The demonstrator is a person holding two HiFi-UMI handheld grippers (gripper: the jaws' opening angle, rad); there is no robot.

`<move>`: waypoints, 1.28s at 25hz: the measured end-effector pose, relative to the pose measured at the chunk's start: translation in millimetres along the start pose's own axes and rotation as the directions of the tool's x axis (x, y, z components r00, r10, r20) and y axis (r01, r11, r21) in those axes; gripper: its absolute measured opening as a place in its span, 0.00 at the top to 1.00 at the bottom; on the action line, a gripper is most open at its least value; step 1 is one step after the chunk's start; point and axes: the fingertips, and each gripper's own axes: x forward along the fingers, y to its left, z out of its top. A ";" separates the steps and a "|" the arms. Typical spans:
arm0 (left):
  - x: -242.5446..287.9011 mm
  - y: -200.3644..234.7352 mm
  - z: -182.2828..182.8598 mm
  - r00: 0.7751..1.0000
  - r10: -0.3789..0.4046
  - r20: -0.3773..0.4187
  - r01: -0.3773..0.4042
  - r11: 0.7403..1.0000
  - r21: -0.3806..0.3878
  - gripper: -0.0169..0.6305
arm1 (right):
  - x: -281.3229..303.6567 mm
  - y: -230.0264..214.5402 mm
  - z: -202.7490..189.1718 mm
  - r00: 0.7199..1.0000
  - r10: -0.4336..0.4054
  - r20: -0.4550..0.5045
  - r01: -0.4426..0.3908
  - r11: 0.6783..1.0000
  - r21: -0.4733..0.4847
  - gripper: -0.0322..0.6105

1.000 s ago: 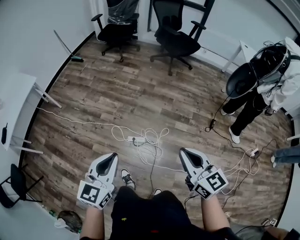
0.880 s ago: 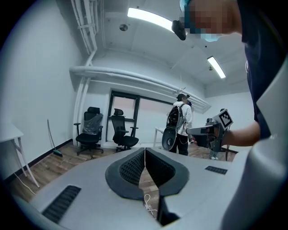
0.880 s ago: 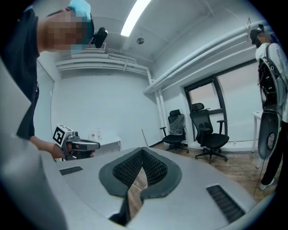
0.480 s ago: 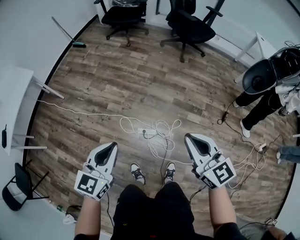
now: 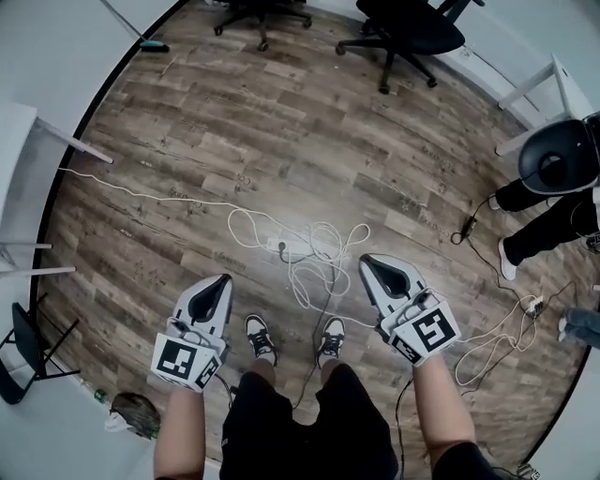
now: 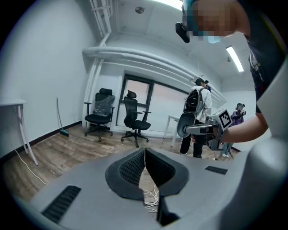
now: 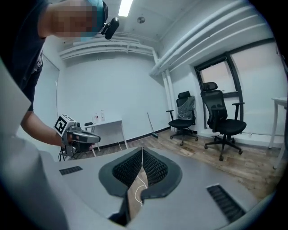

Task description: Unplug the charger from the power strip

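A white power strip (image 5: 285, 248) lies on the wood floor amid loops of white cable (image 5: 323, 267), with a small dark plug (image 5: 280, 246) in it. Both grippers hover above the floor, short of the strip. My left gripper (image 5: 223, 280) is at its lower left, jaws shut with nothing between them (image 6: 145, 150). My right gripper (image 5: 367, 263) is at its right, also shut and empty (image 7: 142, 150). Under the left gripper's jaws I see a bit of cable (image 6: 150, 197).
My two shoes (image 5: 258, 337) stand just behind the cable loops. Two office chairs (image 5: 412, 23) stand at the far wall. Another person (image 5: 553, 187) stands at the right near a black adapter (image 5: 466, 228) and more cables (image 5: 511, 328). White table legs (image 5: 66, 145) are at the left.
Both grippers and the head camera have sunk toward the floor. My shoes have come into view and the power strip looks nearer. The jaws stayed shut.
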 end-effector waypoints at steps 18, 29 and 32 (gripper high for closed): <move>171.4 70.4 -341.8 0.981 -0.059 -0.185 0.045 0.996 -0.076 0.94 | 154.4 -62.5 -356.1 0.975 0.119 -0.186 -0.110 0.992 0.057 0.92; 266.0 106.4 -506.8 0.958 -0.150 -0.244 0.133 0.987 -0.086 0.94 | 222.3 -94.7 -528.0 0.957 0.169 -0.234 -0.174 0.985 0.002 0.91; 289.0 110.7 -543.7 0.948 -0.182 -0.261 0.162 0.982 -0.097 0.94 | 236.1 -100.4 -569.4 0.943 0.201 -0.265 -0.208 0.978 0.003 0.82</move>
